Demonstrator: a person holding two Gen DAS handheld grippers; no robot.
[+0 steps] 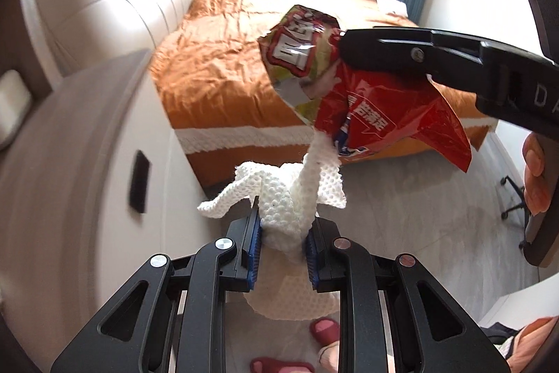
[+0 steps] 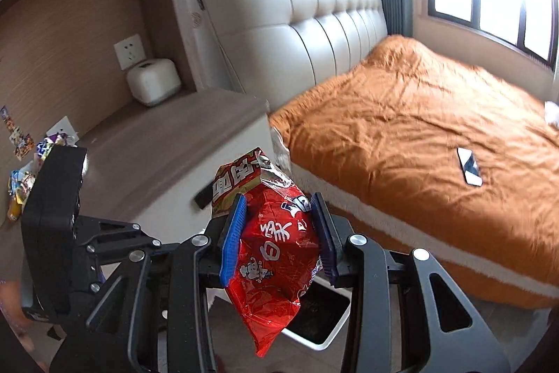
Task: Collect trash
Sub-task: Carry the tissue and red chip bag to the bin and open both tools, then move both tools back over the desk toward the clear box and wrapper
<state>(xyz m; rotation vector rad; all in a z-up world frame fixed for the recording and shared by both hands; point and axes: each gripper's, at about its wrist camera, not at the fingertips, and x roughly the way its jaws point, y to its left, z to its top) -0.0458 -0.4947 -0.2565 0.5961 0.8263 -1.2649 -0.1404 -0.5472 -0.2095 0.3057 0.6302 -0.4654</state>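
My left gripper [image 1: 281,235] is shut on a crumpled white paper towel [image 1: 290,194], whose ends stick out above and below the blue pads. My right gripper [image 2: 279,226] is shut on a torn red snack bag [image 2: 276,247] that hangs down between its pads. In the left wrist view that red snack bag [image 1: 353,97] hangs just above the towel, clamped by the black right gripper [image 1: 344,46] coming in from the right. In the right wrist view the left gripper's black body [image 2: 56,226] stands at the left. A white-rimmed bin [image 2: 321,313] with a dark inside sits on the floor under the bag.
A bed with an orange cover [image 2: 419,135] and padded headboard [image 2: 300,30] fills the right. A bedside cabinet [image 2: 157,142] carries a white box [image 2: 153,81] and several snack wrappers [image 2: 24,177] at its left end. A phone [image 2: 470,166] lies on the bed. Slippered feet [image 1: 325,327] stand below.
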